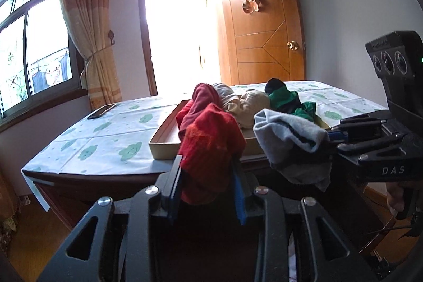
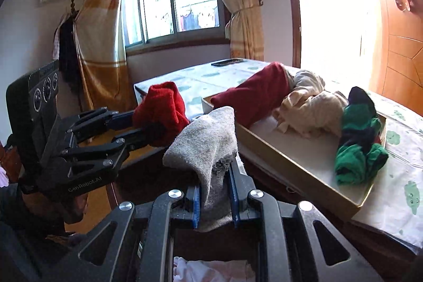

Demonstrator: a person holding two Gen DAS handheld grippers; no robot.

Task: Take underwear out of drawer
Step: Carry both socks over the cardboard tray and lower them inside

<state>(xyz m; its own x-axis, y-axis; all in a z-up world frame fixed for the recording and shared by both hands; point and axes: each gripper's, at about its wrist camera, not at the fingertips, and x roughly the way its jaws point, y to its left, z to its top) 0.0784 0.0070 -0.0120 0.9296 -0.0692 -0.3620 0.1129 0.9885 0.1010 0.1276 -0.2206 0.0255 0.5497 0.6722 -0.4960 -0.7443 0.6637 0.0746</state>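
Observation:
My left gripper (image 1: 207,176) is shut on a red garment (image 1: 211,147), held in the air in front of the table; the same red garment (image 2: 161,111) shows at the left of the right wrist view. My right gripper (image 2: 215,184) is shut on a grey garment (image 2: 206,142), also off the table, and the grey garment (image 1: 293,139) hangs to the right in the left wrist view. Behind them a shallow wooden drawer (image 2: 296,165) lies on the table. It holds a dark red piece (image 2: 253,94), beige pieces (image 2: 309,105) and a green and black piece (image 2: 359,139).
The table (image 1: 105,134) has a white cloth with green prints, and a dark phone (image 1: 101,111) lies at its far left corner. Curtains, a window and a bright open doorway with a wooden door (image 1: 264,25) stand behind. Pale fabric (image 2: 211,270) lies below the right gripper.

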